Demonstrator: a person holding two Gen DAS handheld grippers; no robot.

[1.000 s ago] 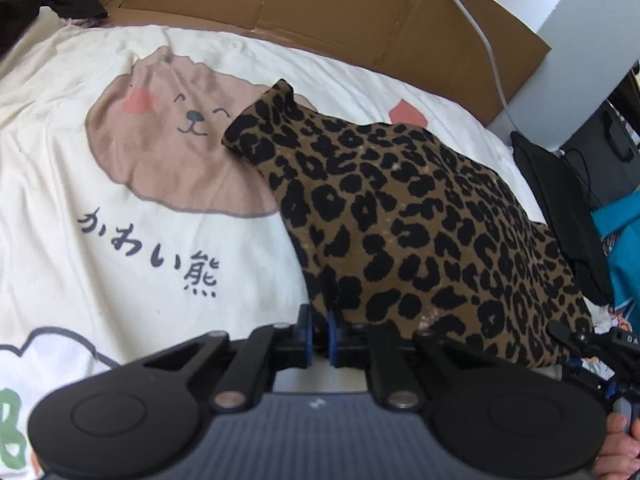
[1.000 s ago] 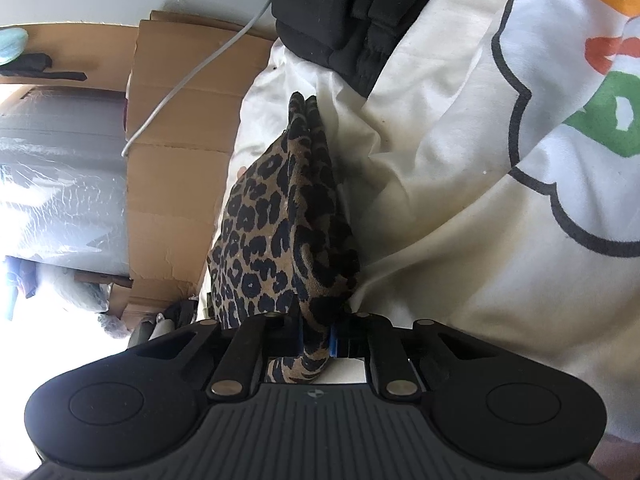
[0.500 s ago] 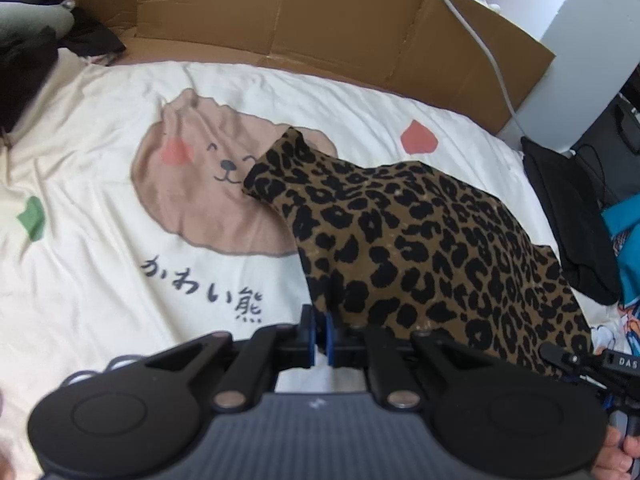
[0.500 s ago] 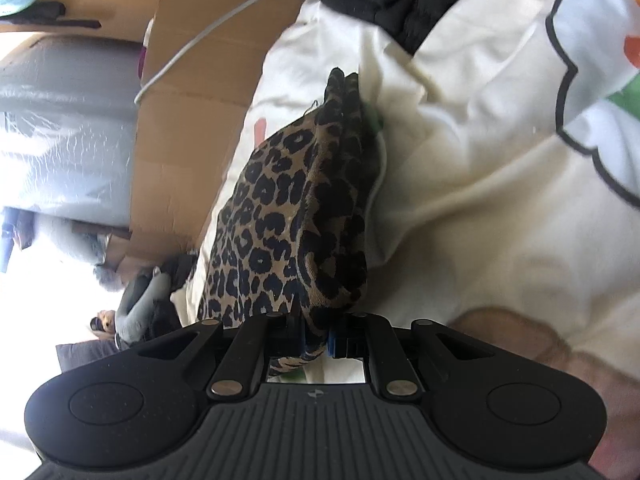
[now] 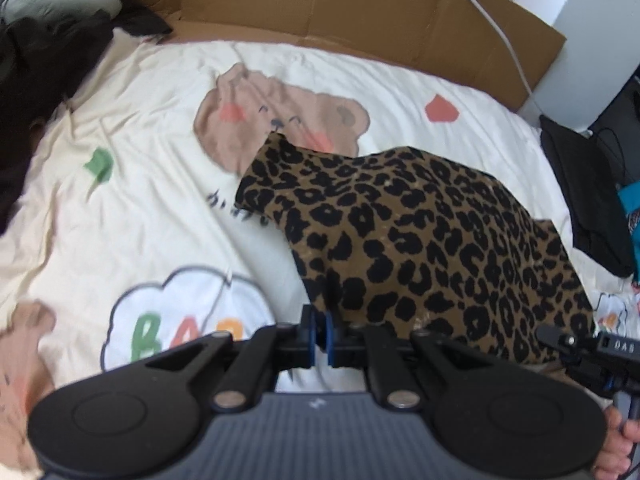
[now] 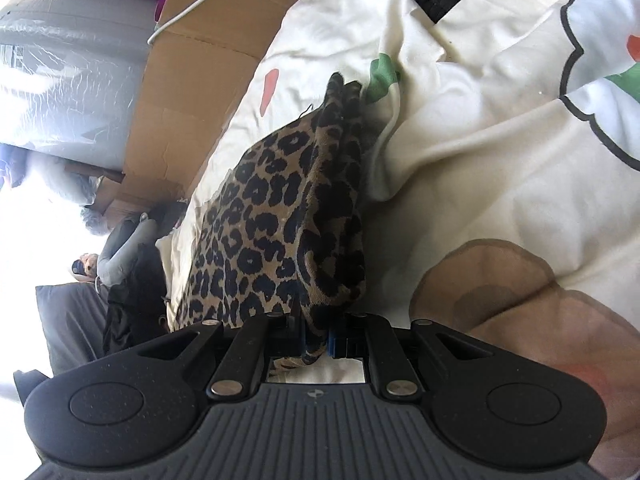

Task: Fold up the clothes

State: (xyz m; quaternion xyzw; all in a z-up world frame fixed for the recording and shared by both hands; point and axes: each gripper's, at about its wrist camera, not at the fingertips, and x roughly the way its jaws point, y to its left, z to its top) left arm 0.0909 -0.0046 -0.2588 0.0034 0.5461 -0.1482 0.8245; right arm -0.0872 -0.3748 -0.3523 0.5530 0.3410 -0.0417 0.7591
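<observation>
Leopard cloth (image 5: 420, 240) hangs stretched between both grippers above a cream bedsheet (image 5: 140, 220) printed with a bear (image 5: 256, 120) and a cloud (image 5: 180, 312). Left gripper (image 5: 319, 334) has its blue-padded fingers (image 5: 307, 336) pressed together on the near lower edge of the cloth. Right gripper (image 6: 316, 338) is likewise clamped on a bunched corner, with a little fabric poking out below the pads. From the right wrist view the cloth (image 6: 280, 224) runs away from the camera as a doubled layer, its far tip touching the sheet (image 6: 480, 140) near a green patch. Cardboard (image 5: 340, 12) lines the far edge of the bed, with a white cable (image 5: 500, 28) draped over it. Black clothes (image 5: 588, 196) lie at the right side of the bed, apart from the cloth. In the left view's lower right corner the other tool (image 5: 588, 360) shows, with a hand (image 5: 616, 448) beneath it
</observation>
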